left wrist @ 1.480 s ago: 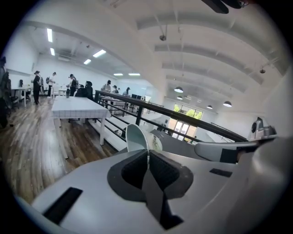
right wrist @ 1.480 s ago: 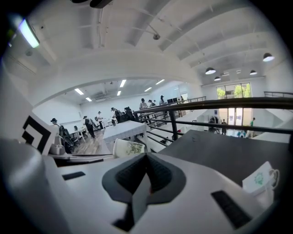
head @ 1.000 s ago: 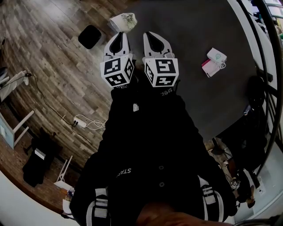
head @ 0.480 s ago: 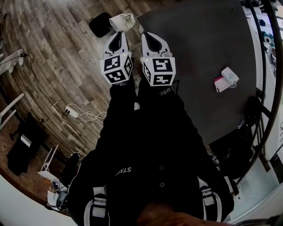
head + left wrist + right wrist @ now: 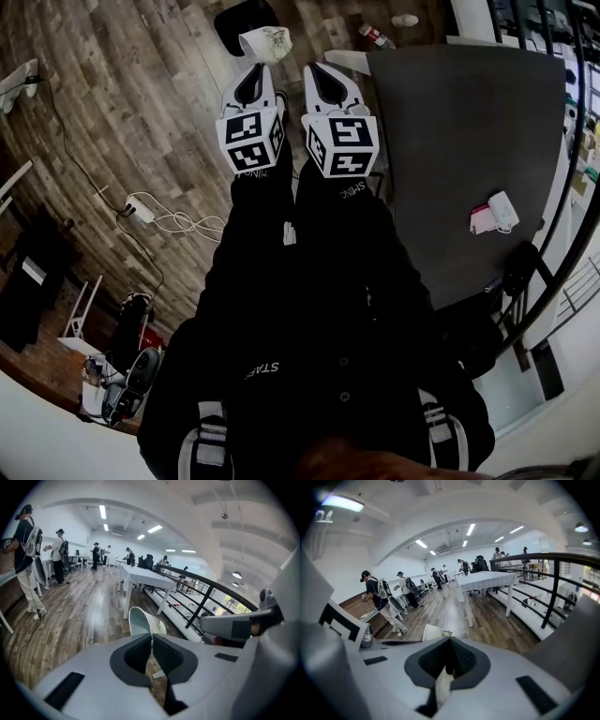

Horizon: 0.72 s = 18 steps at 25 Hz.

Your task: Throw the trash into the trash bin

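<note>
One paper cup (image 5: 265, 43) is hanging, rim clamped in my left gripper (image 5: 256, 68) jaws; my right gripper (image 5: 318, 71) jaws are sitting together, empty.

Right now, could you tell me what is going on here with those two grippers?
A person stands on a wooden floor with a gripper in each hand. The left gripper is shut on the wall of a white paper cup, held out in front. The right gripper is beside it, jaws together with nothing in them. A black trash bin sits on the floor just ahead of the cup, which has not been dropped in yet.
</note>
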{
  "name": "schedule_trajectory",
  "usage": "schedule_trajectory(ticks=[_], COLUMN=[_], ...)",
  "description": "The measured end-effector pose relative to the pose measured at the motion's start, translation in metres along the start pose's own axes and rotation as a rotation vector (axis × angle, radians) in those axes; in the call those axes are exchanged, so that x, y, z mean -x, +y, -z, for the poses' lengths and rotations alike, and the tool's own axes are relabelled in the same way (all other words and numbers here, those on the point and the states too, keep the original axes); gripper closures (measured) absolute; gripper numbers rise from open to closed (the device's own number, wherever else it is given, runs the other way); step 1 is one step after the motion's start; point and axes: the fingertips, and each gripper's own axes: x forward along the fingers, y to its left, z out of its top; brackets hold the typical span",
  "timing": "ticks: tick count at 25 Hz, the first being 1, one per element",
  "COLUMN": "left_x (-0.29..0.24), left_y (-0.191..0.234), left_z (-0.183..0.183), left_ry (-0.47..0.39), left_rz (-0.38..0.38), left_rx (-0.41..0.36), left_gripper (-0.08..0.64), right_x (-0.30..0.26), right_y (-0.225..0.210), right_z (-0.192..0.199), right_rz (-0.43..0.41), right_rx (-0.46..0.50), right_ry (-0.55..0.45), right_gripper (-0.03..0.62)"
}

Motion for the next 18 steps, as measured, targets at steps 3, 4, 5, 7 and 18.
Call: schedule_trajectory(ticks=[3, 4, 5, 7, 18], left_x=[-0.038, -0.049, -0.058, -0.077, -0.189], left_y=[0.046, 0.059, 0.072, 0.097, 0.185], left_z=[0.021, 0.03, 0.039, 0.057, 0.17], left_ry=[0.013, 0.015, 0.019, 0.028, 0.107], left_rz=[-0.022, -0.03, -0.037, -0.049, -0.102], left_rx=[0.001, 0.0, -0.002, -0.006, 0.017], left_gripper=[0.543, 0.543, 0.543, 0.543, 0.543], right_x=[-0.06, -0.077, -0.093, -0.124, -0.257], right_y=[0.002, 0.003, 0.004, 0.006, -0.013], right_z=[0.024, 0.034, 0.045, 0.065, 0.186], right_rz=[-0.011, -0.016, -0.024, -0.04, -0.056], right_rx=[-0.002, 0.001, 0.004, 0.008, 0.025], right_ry=[0.028, 0.037, 0.047, 0.064, 0.182], right_gripper=[0.578, 0.578, 0.578, 0.578, 0.578])
